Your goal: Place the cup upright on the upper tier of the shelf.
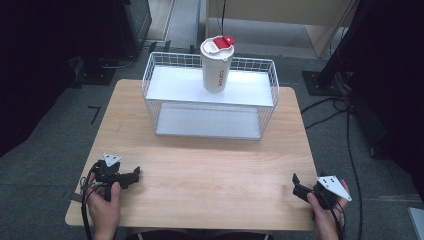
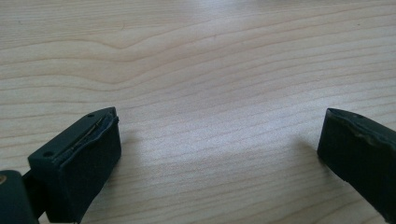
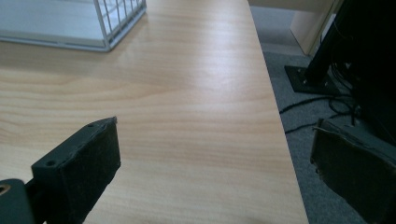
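From the high view, we see a wooden tabletop (image 1: 210,170) with a white wire basket rack (image 1: 210,97) standing along its far edge. A white tumbler (image 1: 216,65) with a red flip lid stands upright on the rack's upper shelf, near the middle of it. Our left gripper (image 1: 134,176) rests near the tabletop's near-left corner, held in a hand, its jaws pointing toward the right. Our right gripper (image 1: 295,184) rests near the near-right corner, jaws pointing left and away from us. Both are well apart from the tumbler, which we take as the thing to fetch.

In the left gripper view, the two black jaws stand wide apart with nothing between them, above bare wood grain (image 2: 210,84).

In the right gripper view, the jaws are likewise spread with nothing held. One jaw sits over the tabletop, the other hangs past the tabletop's right edge, above grey floor and cables (image 3: 308,107). A corner of the wire rack (image 3: 116,23) shows at the upper left.

To do the reach well, we judge that one gripper should travel toward the far edge and rise to the upper shelf. It should come in over the rack's front rim, not through the wires. The jaws should stay wide and close on the tumbler's body below the lid, level and square. The tumbler looks tall and narrow, so a glancing touch could tip it.
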A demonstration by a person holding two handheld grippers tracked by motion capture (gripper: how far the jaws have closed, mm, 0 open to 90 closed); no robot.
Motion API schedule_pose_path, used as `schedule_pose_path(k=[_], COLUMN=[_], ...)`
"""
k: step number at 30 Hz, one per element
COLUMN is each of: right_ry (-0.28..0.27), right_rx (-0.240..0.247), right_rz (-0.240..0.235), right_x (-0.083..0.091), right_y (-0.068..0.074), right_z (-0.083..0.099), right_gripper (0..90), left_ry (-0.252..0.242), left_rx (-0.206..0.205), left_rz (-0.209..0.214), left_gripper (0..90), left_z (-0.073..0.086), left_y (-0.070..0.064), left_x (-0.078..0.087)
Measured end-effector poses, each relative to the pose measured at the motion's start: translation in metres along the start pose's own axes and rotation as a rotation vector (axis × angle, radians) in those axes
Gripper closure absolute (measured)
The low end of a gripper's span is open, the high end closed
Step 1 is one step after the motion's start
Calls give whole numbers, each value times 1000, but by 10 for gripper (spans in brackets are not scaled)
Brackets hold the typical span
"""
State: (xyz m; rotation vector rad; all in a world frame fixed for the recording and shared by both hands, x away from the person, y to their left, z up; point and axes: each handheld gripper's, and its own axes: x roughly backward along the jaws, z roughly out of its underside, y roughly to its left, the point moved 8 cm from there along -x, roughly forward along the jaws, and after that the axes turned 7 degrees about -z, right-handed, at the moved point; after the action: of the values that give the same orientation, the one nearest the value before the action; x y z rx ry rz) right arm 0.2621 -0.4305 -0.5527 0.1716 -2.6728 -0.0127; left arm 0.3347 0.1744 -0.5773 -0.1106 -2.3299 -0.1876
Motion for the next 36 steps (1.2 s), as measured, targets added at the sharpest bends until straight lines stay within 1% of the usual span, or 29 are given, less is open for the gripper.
schedule_pose_path(k=[2,3,5,8,9,11,12,13,14,16,17,19,24,36], right_ry=[21,40,46,94,122,187,209,255,255,294,311,314,315,316], right_rx=[-3,-3,0,-7,-18,-27,-20,-12,-12,-7,-7,-12,-7,-8], right_rz=[-14,-22,-26,-35,-47,-49,-57,-73,-73,-82,-95,-111,-122,-118], right_x=[0,0,0,-1,-1,-3,-4,-4,-4,-5,-5,-5,-1,0], right_y=[1,1,1,0,1,1,1,3,3,5,6,6,8,9], right_z=[4,6,7,11,13,19,21,25,25,29,30,31,33,34], right_gripper=[19,19,19,19,19,19,19,19,19,19,19,19,22,22], left_ry=[0,0,0,0,0,0,0,0,0,0,0,0,0,0], left_rx=[0,0,0,0,0,0,0,0,0,0,0,0,0,0], left_rz=[0,0,0,0,0,0,0,0,0,0,0,0,0,0], left_gripper=[0,0,0,0,0,0,0,0,0,0,0,0,0,0], left_z=[0,0,0,0,0,0,0,0,0,0,0,0,0,0], left_y=[0,0,0,0,0,0,0,0,0,0,0,0,0,0], left_x=[0,0,0,0,0,0,0,0,0,0,0,0,0,0])
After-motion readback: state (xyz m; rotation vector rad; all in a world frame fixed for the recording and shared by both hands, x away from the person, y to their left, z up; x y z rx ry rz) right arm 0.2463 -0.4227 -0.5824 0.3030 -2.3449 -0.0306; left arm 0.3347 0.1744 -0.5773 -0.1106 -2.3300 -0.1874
